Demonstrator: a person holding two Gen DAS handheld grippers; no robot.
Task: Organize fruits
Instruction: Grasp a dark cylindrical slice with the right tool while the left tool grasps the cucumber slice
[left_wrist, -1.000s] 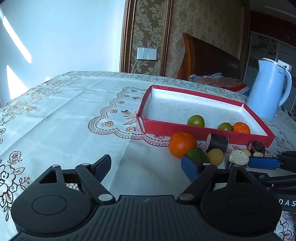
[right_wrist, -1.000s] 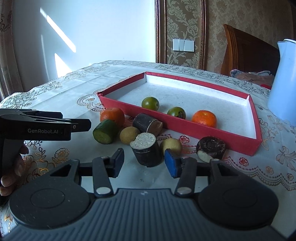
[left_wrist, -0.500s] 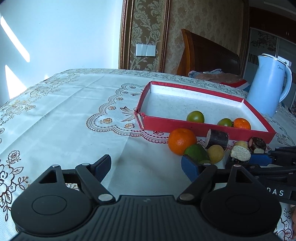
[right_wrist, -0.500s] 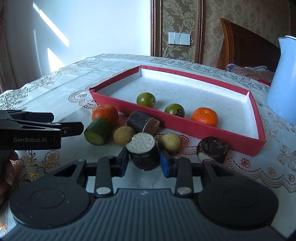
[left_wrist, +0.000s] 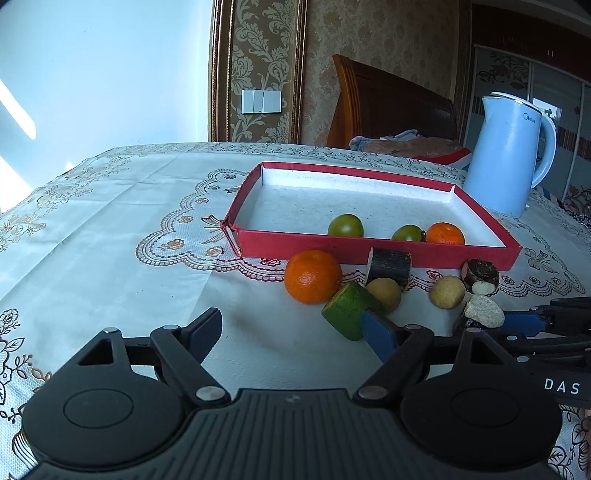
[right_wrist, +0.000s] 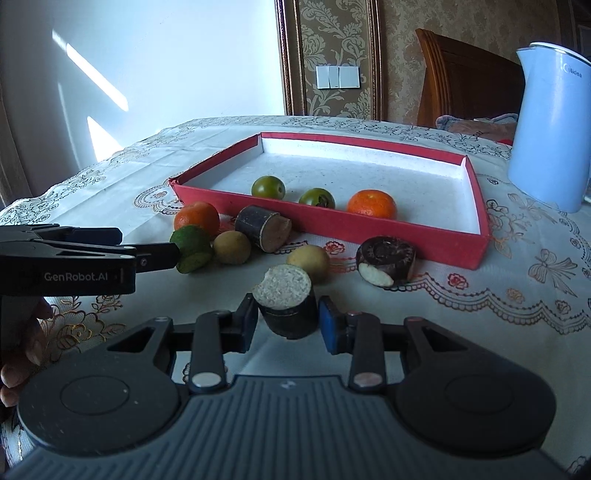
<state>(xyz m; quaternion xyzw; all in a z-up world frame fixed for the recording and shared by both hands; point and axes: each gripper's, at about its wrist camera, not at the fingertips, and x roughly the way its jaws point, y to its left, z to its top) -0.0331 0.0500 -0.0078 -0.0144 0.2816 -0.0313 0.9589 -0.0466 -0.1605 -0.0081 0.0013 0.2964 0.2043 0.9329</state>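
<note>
Since the earlier frames the right gripper (right_wrist: 286, 321) has slid forward and drawn its jaws in from a loose straddle until both pads sit against the dark cylinder piece (right_wrist: 286, 304) with the pale cut top — it now pinches that piece, which looks slightly tipped at the near edge of the cloth, whether lifted clear I cannot tell. That reads as the grasp being made, with the carry into the red tray (right_wrist: 476, 225) the likely next step. Just beyond it lie two small yellow fruits (right_wrist: 308, 263), a second dark piece (right_wrist: 260, 227) and a third with a white bite (right_wrist: 386, 260), all outside the tray's front wall. Inside the tray rest two green fruits (right_wrist: 267, 186) and one orange (right_wrist: 371, 203). The left gripper (left_wrist: 291, 330) stands spread wide and empty, much where it was, its blue pad close beside the green cut piece (left_wrist: 349, 308); another orange (left_wrist: 312, 275) sits just past that — so most of the sorting remains.
</note>
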